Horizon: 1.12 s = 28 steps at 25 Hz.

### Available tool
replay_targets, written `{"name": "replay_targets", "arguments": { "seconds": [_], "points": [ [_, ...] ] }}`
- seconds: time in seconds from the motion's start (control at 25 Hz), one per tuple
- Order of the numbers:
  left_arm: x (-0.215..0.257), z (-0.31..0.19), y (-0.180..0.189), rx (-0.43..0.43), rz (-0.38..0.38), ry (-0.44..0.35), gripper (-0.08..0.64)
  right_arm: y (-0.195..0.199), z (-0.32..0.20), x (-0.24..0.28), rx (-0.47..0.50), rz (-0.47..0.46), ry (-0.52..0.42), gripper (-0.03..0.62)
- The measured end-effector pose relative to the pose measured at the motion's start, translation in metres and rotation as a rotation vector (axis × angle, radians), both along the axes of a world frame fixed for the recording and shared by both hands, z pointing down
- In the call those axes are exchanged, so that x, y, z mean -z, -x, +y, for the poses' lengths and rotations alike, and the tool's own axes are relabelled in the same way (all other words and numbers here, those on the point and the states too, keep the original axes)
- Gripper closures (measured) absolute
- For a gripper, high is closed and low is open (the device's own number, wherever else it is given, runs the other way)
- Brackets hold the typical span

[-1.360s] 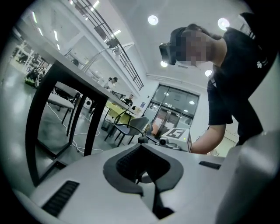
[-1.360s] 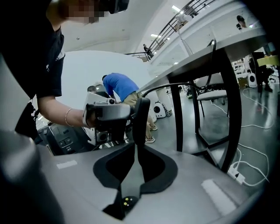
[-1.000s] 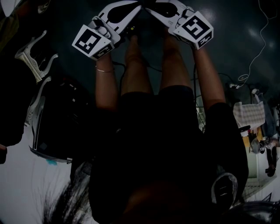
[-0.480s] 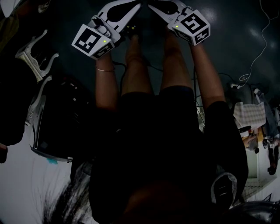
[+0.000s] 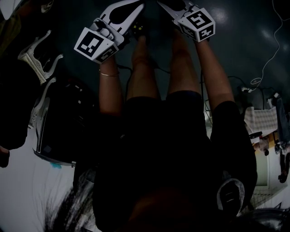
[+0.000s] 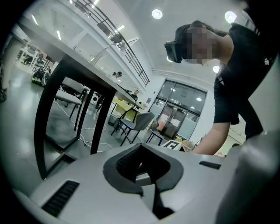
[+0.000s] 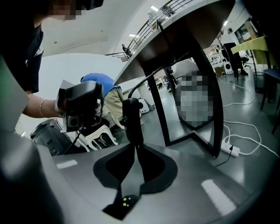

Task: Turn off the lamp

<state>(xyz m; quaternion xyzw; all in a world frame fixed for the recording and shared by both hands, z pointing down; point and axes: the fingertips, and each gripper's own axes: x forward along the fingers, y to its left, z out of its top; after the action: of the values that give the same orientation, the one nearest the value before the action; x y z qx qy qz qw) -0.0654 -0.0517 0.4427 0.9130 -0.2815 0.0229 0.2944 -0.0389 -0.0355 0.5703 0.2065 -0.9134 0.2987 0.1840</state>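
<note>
Right tongs [image 7: 133, 148], pinching the lamp switch [image 7: 132, 117], edged forward.

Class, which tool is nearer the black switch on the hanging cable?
Right. The right tool has its jaws closed at the bottom of the switch; the left tool is held off to one side, clear of it.

This is an open-plan office or lab hall. In the left gripper view, a high white ceiling [image 6: 131, 13] has round recessed lights [image 6: 157, 14] at twelve o'clock and a mezzanine railing [image 6: 109, 26] at eleven. A long table [image 6: 65, 83] on black legs stands at nine, with chairs [image 6: 135, 124] and glass doors [image 6: 179, 109] near the centre. In the right gripper view, a power strip [image 7: 230, 150] lies on the glossy grey floor [image 7: 258, 109] at four o'clock. In the head view, a white cable [image 5: 272, 50] trails at two.
</note>
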Motion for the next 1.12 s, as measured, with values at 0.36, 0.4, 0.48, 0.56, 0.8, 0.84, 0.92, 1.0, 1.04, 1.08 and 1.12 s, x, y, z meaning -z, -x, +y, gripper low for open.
{"name": "replay_targets", "arguments": {
  "seconds": [0.36, 0.4, 0.48, 0.56, 0.8, 0.84, 0.92, 1.0, 1.04, 1.08, 1.12],
  "points": [
    [-0.012, 0.002, 0.002, -0.007, -0.077, -0.032, 0.554, -0.008, -0.01, -0.02, -0.093, 0.007, -0.02, 0.561],
    [-0.013, 0.002, 0.001, 0.003, -0.076, -0.023, 0.554, -0.008, -0.01, -0.022, -0.096, 0.012, -0.022, 0.561],
    [-0.015, 0.001, 0.002, 0.02, -0.073, -0.013, 0.554, -0.011, -0.011, -0.026, -0.111, 0.021, -0.024, 0.561],
    [-0.015, 0.001, 0.001, 0.024, -0.065, -0.022, 0.554, -0.016, -0.012, -0.03, -0.136, 0.023, -0.02, 0.561],
    [-0.015, 0.0, 0.001, 0.025, -0.058, -0.021, 0.554, -0.028, -0.018, -0.041, -0.19, 0.033, -0.007, 0.561],
    [-0.016, 0.001, 0.002, 0.018, -0.058, -0.03, 0.554, -0.029, -0.019, -0.043, -0.198, 0.035, -0.004, 0.561],
    [-0.016, 0.0, 0.003, 0.014, -0.061, -0.041, 0.554, -0.031, -0.021, -0.046, -0.212, 0.042, 0.008, 0.561],
    [-0.015, -0.002, 0.003, 0.023, -0.06, -0.042, 0.554, -0.033, -0.023, -0.051, -0.213, 0.055, 0.015, 0.561],
    [-0.015, -0.003, 0.003, 0.025, -0.059, -0.044, 0.554, -0.034, -0.023, -0.052, -0.212, 0.064, 0.015, 0.561],
    [-0.014, -0.003, 0.003, 0.025, -0.059, -0.048, 0.554, -0.036, -0.024, -0.054, -0.213, 0.075, 0.013, 0.561],
    [-0.013, -0.004, 0.002, 0.023, -0.058, -0.05, 0.554, -0.037, -0.024, -0.054, -0.217, 0.085, 0.01, 0.561]
  ]
}}
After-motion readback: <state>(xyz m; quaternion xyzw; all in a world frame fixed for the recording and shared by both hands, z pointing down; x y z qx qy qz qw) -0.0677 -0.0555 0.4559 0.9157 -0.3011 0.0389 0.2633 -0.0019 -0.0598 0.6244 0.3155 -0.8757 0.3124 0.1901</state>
